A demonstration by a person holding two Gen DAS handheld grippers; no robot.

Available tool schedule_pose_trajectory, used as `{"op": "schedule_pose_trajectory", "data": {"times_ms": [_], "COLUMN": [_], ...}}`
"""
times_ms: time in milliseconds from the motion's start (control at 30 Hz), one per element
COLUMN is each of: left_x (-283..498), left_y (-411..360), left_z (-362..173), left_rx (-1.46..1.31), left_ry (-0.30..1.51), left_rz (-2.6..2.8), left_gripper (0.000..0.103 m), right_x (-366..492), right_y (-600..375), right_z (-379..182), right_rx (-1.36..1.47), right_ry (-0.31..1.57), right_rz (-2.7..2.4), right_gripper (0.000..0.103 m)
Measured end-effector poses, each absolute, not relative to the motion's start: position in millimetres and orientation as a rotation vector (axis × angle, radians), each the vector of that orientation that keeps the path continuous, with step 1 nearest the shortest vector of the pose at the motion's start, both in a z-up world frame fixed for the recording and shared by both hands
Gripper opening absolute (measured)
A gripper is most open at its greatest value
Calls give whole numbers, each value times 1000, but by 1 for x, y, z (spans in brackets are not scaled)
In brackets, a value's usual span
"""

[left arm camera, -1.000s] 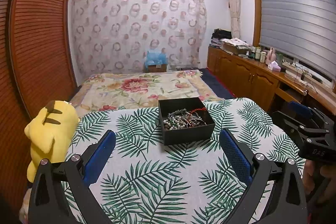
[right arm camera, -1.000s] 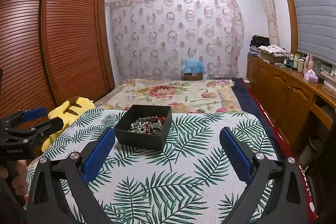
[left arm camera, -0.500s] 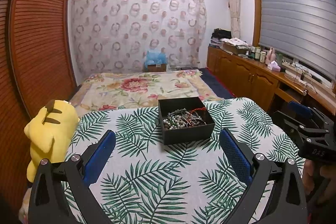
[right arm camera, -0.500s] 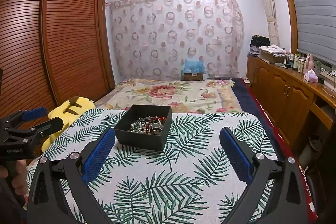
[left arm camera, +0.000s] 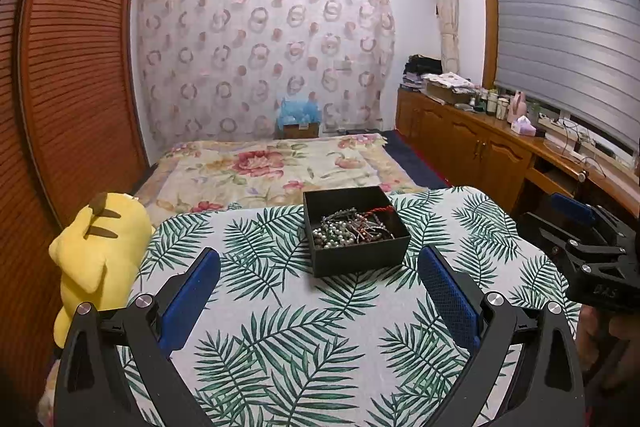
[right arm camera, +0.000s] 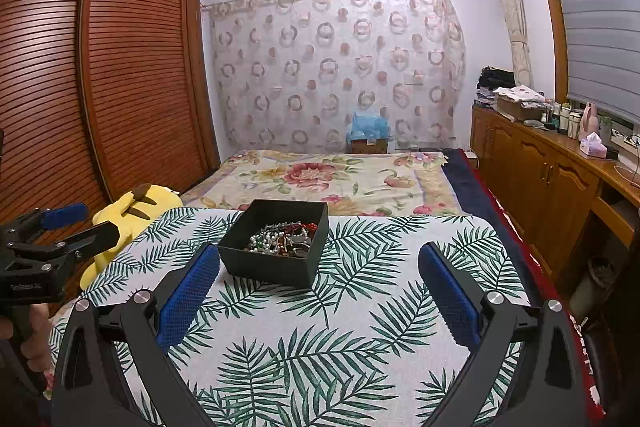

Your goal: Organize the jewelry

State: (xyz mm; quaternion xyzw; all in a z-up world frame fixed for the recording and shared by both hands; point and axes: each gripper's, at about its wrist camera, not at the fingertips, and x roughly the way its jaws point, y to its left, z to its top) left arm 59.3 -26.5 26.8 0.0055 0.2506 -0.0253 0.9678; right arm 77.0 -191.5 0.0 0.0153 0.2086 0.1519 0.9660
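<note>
A black open box (left arm camera: 362, 259) (right arm camera: 276, 269) stands near the far edge of a table covered in a palm-leaf cloth (left arm camera: 288, 331) (right arm camera: 340, 327). Inside lies a tangle of jewelry (left arm camera: 350, 229) (right arm camera: 282, 237): pearl strings, grey beads and a red cord. My left gripper (left arm camera: 318, 261) hovers open in front of the box, nothing between its blue pads (left arm camera: 192, 299). My right gripper (right arm camera: 318, 259) is open too, with the box ahead of it, nearer the left pad. Each gripper shows at the side of the other's view: the right gripper (left arm camera: 572, 223) and the left gripper (right arm camera: 76, 223).
A yellow plush toy (left arm camera: 100, 263) (right arm camera: 128, 215) leans at the table's left edge. Behind the table lies a bed with a floral cover (left arm camera: 272, 167). A wooden wardrobe (right arm camera: 100, 87) lines the left wall. Low wooden cabinets (right arm camera: 540, 179) run along the right.
</note>
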Motion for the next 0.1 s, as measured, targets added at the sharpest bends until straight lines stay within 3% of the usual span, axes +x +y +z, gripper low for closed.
{"op": "schedule_pose_trajectory", "data": {"times_ms": [100], "left_x": [59], "left_y": [-26], "left_z": [28], "left_rx": [10], "left_ry": [506], "left_rz": [-51], "left_gripper": [95], "right_x": [77], "right_y": [-192], "right_z": [0], "right_rx": [30], "right_ry": [422], "right_rz": [308], "right_gripper": [100]}}
